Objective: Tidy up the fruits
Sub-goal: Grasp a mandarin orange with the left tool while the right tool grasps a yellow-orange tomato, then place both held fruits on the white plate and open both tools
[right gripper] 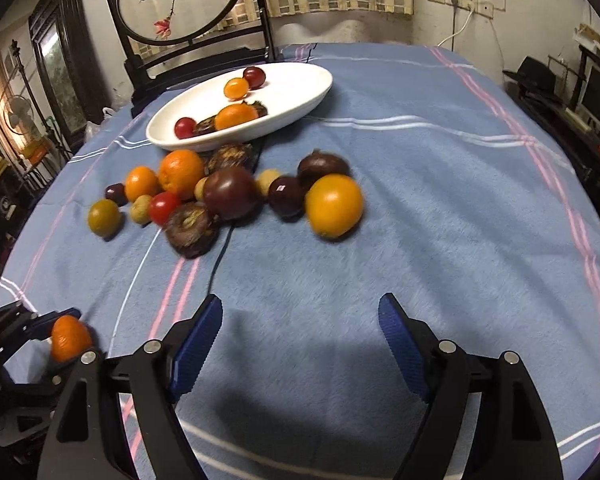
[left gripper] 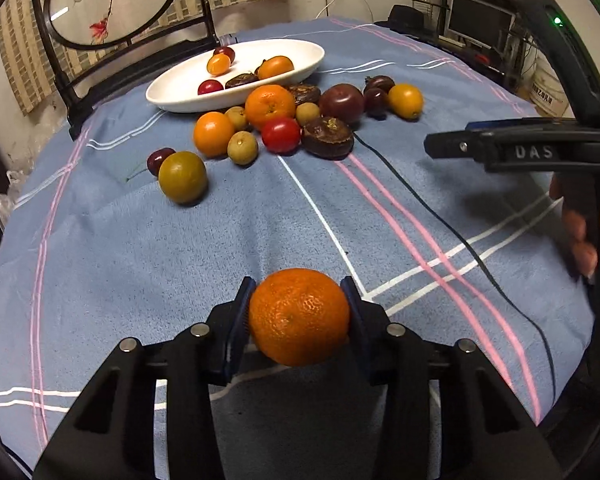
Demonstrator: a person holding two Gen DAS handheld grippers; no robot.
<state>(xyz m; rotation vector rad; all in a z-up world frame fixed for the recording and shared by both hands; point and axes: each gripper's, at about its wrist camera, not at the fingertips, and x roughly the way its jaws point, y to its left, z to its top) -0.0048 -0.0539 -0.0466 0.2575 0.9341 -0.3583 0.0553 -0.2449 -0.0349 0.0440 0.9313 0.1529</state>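
My left gripper (left gripper: 298,283) is shut on an orange mandarin (left gripper: 298,316), both blue pads pressed against its sides, low over the blue cloth. In the right wrist view that mandarin (right gripper: 70,338) shows at the lower left. My right gripper (right gripper: 301,300) stands open over bare cloth with nothing between its fingers; from the left wrist view it (left gripper: 433,146) comes in from the right. A white oval plate (left gripper: 160,96) at the back holds several small fruits. In front of it lies a loose cluster with a large orange (left gripper: 270,105), a red tomato (left gripper: 280,134) and a green plum (left gripper: 182,177).
A blue striped cloth (left gripper: 140,264) covers the table. A thin black cable (left gripper: 439,216) runs across it from the fruit cluster toward the right edge. A dark chair with a round painted back (left gripper: 112,0) stands behind the plate. Shelves and a monitor (left gripper: 479,20) are at the far right.
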